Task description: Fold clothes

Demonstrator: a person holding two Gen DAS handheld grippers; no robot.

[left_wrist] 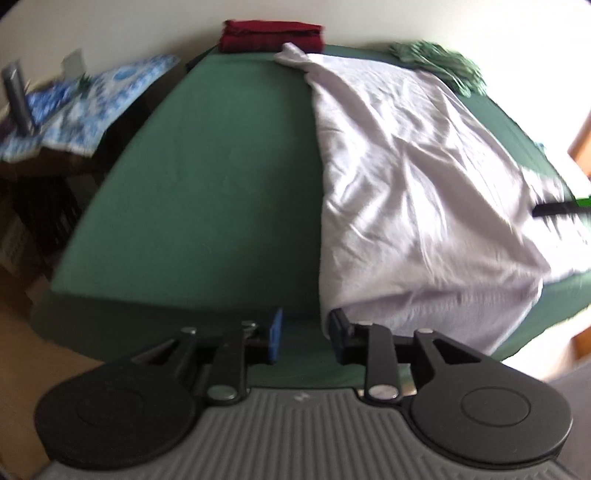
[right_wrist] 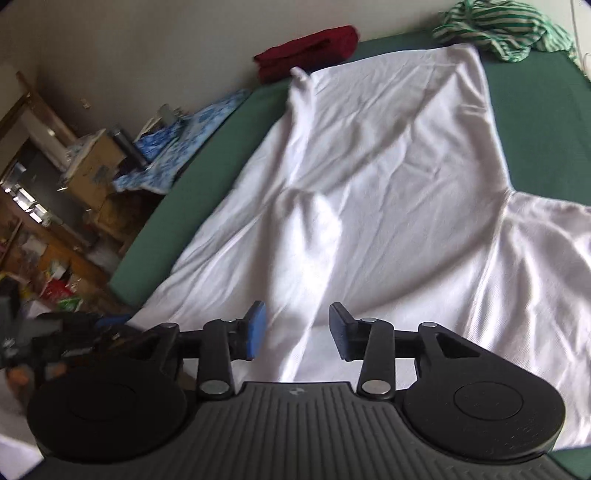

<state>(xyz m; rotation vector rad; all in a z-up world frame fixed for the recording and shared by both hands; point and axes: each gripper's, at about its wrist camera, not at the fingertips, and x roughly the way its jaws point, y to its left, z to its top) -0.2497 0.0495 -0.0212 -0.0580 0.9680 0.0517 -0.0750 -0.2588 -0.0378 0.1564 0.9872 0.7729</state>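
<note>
Nearest the left wrist lens, the left gripper [left_wrist: 304, 338] stands with its jaws partly apart and nothing between them; the near corner of the white crumpled cotton garment [left_wrist: 406, 177] lies just beside the right-hand jaw, apparently not pinched. Ahead of the jaws and to their left is bare green cloth-covered table [left_wrist: 207, 184]. Beyond the jaws, at the far edge, a dark red garment folded into a flat rectangle [left_wrist: 271, 35] sits finished. Far right of the jaws, a green-and-white striped garment in a loose heap [left_wrist: 439, 61] awaits folding.

In the right wrist view, the right gripper [right_wrist: 297, 330] also has its jaws moderately apart, hovering over the white garment with no cloth caught.

Judgement: one item done, the white one spread but lopsided and wrinkled, with one side apparently drawn inward; the striped one untouched.

Blur obscures hems and sleeves. The white garment's near edge is hidden under both grippers, its right side cut off.
</note>
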